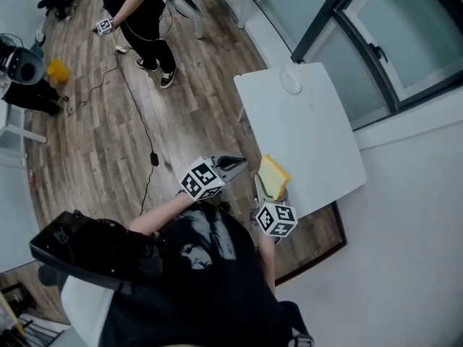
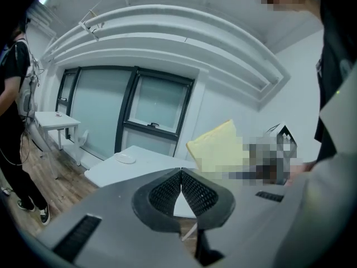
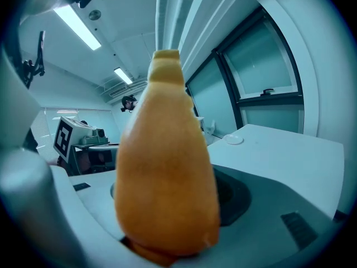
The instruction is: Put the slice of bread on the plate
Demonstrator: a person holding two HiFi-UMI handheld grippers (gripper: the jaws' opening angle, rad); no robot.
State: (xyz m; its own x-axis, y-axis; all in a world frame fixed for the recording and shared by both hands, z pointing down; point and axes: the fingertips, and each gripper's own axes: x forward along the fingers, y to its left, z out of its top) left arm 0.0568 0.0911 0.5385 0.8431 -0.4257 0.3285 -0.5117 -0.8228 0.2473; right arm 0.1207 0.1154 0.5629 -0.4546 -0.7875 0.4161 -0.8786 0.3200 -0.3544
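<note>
A slice of bread with a yellow face and brown crust stands upright in my right gripper, which is shut on its lower part, at the near edge of the white table. In the right gripper view the bread is edge-on and hides the jaws. A small white plate lies at the table's far end; it also shows as the plate and the plate. My left gripper is shut and empty, just left of the bread, off the table's near corner.
Another person stands on the wooden floor at the top left, with a cable trailing across the floor. A second white table stands by the window wall. The table's right side borders the white wall.
</note>
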